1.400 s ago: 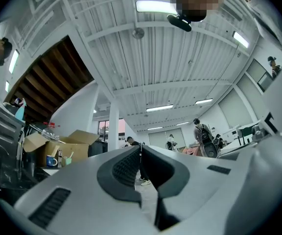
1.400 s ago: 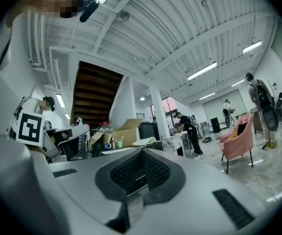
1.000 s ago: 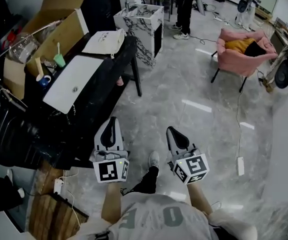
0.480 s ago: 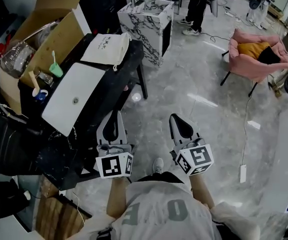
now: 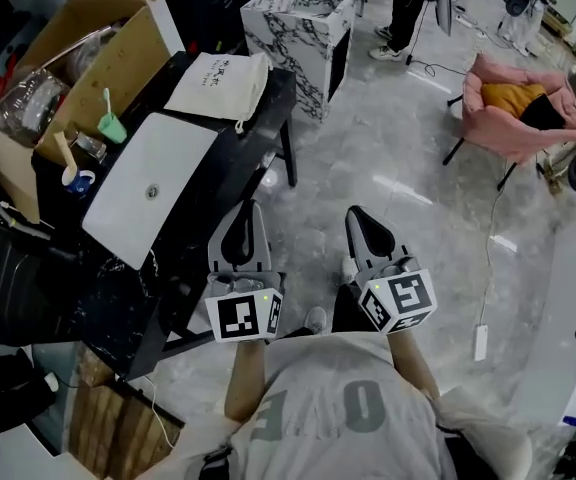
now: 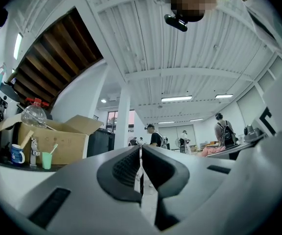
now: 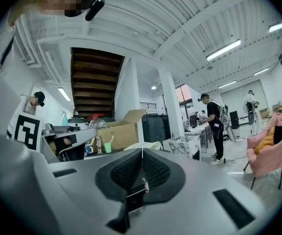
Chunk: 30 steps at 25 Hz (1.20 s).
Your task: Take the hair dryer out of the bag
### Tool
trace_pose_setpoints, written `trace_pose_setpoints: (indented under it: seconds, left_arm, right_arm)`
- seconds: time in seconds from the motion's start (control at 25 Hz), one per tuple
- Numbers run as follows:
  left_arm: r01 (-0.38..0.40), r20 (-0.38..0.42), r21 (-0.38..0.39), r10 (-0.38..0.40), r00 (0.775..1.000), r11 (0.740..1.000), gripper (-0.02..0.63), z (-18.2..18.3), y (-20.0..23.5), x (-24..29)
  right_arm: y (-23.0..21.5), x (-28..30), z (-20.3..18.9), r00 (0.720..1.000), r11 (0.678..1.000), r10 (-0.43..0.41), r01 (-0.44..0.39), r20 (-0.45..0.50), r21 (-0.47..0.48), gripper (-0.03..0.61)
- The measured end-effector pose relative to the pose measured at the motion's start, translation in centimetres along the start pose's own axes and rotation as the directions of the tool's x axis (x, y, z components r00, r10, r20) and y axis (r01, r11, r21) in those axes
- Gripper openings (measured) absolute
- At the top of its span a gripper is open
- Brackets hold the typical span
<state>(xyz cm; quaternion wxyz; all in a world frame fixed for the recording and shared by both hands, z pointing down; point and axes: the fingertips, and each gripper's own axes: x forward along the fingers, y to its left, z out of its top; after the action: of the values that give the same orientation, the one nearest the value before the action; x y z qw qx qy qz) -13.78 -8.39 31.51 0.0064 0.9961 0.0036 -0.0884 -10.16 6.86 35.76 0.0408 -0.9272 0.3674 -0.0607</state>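
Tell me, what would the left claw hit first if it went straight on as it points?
Likely the white cloth bag on the black table: the left claw points along that table's edge. It may instead pass beside it toward the marble-patterned cabinet; depth is unclear.

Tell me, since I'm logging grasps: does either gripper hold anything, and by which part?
Nothing is held: the left gripper and right gripper are both shut, empty.

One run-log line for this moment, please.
left hand-held gripper: shut, empty | right hand-held gripper: shut, empty | white drawstring bag: on black table, untouched | hair dryer: not visible
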Motion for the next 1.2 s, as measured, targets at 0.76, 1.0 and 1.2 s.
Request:
trace_pose_setpoints:
  seconds: [0.76, 1.0, 1.2]
  left_arm:
    - [-0.362, -0.013, 0.051, 0.363, 0.932, 0.931, 0.038, 0.5, 7.5, 4.4]
    - [-0.561, -0.012, 0.051, 0.562, 0.827, 0.826, 0.038, -1.1, 8.9, 8.9]
    - [-0.71, 0.032, 0.09, 0.711, 0.703, 0.698, 0.038, -1.7, 9.1, 14.9]
  right_arm:
    - [0.2, 15.7, 4.1, 0.915, 0.91, 0.402, -0.398, 0.017, -0.116, 0.031]
    - [-1.6, 22.7, 4.8, 0.786, 0.77, 0.618, -0.612, -0.029, -0.179, 0.031]
    - [-5.1, 27.9, 5.9, 0.658, 0.635, 0.749, -0.746, -0.076, -0.201, 0.031]
